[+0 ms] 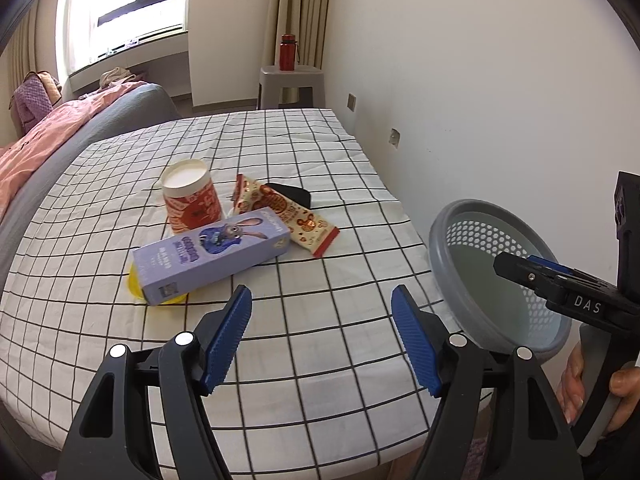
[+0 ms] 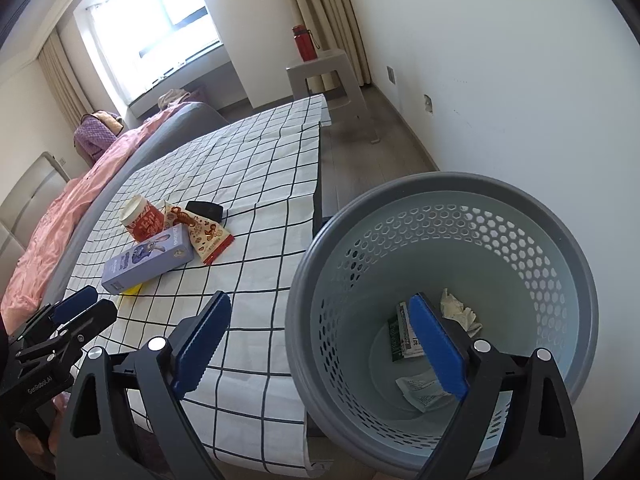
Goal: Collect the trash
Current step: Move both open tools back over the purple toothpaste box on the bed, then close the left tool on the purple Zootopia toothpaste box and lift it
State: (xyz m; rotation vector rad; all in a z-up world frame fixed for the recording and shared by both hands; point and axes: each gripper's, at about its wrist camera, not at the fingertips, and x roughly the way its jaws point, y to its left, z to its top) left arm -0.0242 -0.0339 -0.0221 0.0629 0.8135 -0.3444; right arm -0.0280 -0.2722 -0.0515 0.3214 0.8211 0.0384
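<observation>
On the checked tablecloth (image 1: 320, 152) lie a purple carton (image 1: 212, 256) over a yellow item (image 1: 135, 286), a red paper cup (image 1: 192, 196), a patterned snack wrapper (image 1: 288, 216) and a black object (image 1: 294, 194). My left gripper (image 1: 322, 292) hangs open and empty, just short of the carton. My right gripper (image 2: 320, 298) is open with nothing in it and straddles the near rim of a grey perforated basket (image 2: 440, 188). In the basket lie a crumpled tissue (image 2: 456, 308), a green-white packet (image 2: 400, 336) and a paper scrap (image 2: 420, 392).
The basket (image 1: 436, 240) stands off the table's right edge, near the white wall. A bed with a pink duvet (image 2: 60, 232) runs along the left. A grey stool (image 1: 290, 84) with a red bottle (image 1: 287, 52) stands behind. A hand (image 1: 576, 380) holds the right gripper's handle.
</observation>
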